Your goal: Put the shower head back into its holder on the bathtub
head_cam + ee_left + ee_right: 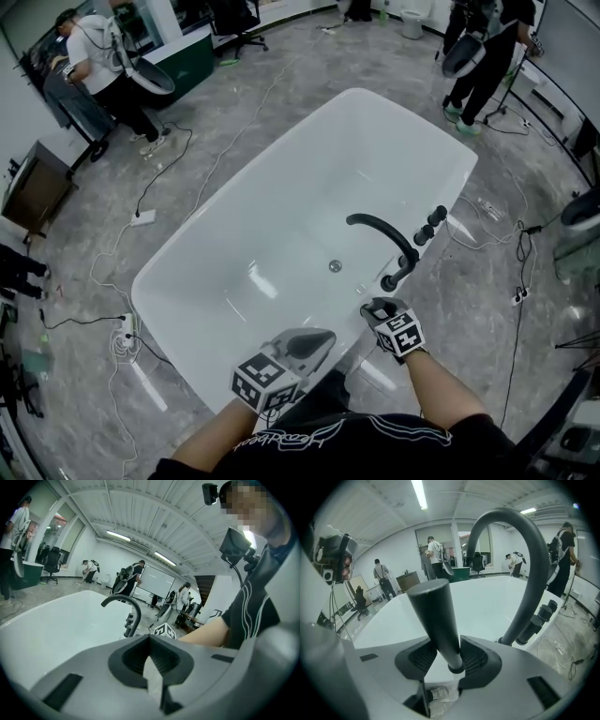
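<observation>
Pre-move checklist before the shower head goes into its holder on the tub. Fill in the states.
1. Right tongs clamped on the shower head: ok.
2. Shower head clear of the arched spout: ok, there is a gap between them in the right gripper view.
3. Left tongs shut, empty and away from the spout: ok.
4. Holder in sight under the shower head: cannot tell.
5. Hose free of snags: cannot tell, no hose is visible.
6. Bathtub basin free of loose items: ok.
</observation>
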{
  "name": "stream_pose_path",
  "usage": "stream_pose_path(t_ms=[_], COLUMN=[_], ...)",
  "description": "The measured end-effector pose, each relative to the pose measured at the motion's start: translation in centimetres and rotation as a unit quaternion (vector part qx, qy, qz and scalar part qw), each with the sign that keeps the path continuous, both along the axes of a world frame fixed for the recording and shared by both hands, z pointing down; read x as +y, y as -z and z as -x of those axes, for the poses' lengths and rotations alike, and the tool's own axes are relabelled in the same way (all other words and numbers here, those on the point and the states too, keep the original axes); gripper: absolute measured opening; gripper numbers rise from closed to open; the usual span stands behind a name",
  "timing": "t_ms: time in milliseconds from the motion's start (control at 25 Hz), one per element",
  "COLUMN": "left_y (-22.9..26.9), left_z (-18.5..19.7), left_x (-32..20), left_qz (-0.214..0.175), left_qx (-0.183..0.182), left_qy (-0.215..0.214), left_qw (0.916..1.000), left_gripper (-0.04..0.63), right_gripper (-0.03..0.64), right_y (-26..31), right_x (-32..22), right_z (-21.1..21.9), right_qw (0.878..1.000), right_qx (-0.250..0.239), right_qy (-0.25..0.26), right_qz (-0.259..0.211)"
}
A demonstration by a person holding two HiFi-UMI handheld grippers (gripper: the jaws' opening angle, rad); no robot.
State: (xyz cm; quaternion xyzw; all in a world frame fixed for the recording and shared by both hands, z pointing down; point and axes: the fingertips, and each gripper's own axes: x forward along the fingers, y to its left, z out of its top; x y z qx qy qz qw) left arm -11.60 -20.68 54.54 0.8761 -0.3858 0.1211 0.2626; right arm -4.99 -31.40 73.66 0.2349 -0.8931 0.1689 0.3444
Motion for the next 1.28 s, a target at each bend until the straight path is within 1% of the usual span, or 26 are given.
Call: stream_pose_path(t_ms=[200, 320, 440, 520, 640, 720, 800, 920, 1080, 1280], left_y=[0.9, 1.7, 3.1, 4.6, 7.0, 8.7, 10.2, 12.1, 14.0, 14.4], left_z=[-0.2, -0.8, -2.0, -3.2, -5.0, -6.2, -7.5, -9.1, -10.7, -12.9], left_x=[0.2, 0.2, 0.3, 1.0, 2.7, 4.2, 6.3, 8.8, 11.5, 13.6], left_qz=[-0.007, -0.018, -0.034, -0.048, -0.074, -0.091, -0.103, -0.116, -0.128, -0.139], left_qx=[-0.001, -0.006, -0.008, -0.004, 0.001, 0.004, 0.007, 0.005, 0.006, -0.002], left_qy=[-0.011, -0.018, -0.023, -0.034, -0.052, -0.062, -0.067, -0.069, -0.079, -0.089], left_qw=[0.9999, 0.9997, 0.9991, 0.9983, 0.9959, 0.9939, 0.9924, 0.9909, 0.9886, 0.9863], left_gripper=[0.003, 0.004, 0.003, 0.003, 0.003, 0.003, 0.005, 0.004, 0.003, 0.003], right_gripper=[0.147, 0.149, 0.149, 0.149, 0.133, 0.088, 0.055, 0.034, 0.023, 0.014], right_y=[2.3, 4.8, 8.8, 12.7, 19.7, 24.2, 28.0, 32.2, 34.6, 34.6], right_x=[0.1, 0.9, 2.3, 4.0, 7.7, 10.6, 14.1, 18.4, 22.3, 24.7], right_z=[-0.1, -1.2, -2.3, -3.1, -4.0, -4.9, -5.8, -6.9, -7.9, -9.5], right_qw=[0.999, 0.999, 0.996, 0.993, 0.983, 0.974, 0.966, 0.956, 0.951, 0.949], right_qx=[-0.026, -0.040, -0.074, -0.106, -0.165, -0.203, -0.235, -0.268, -0.281, -0.289], right_qy=[-0.022, -0.021, -0.017, -0.010, 0.016, 0.030, 0.044, 0.057, 0.062, 0.060], right_qz=[-0.009, -0.024, -0.034, -0.047, -0.075, -0.096, -0.103, -0.107, -0.111, -0.110])
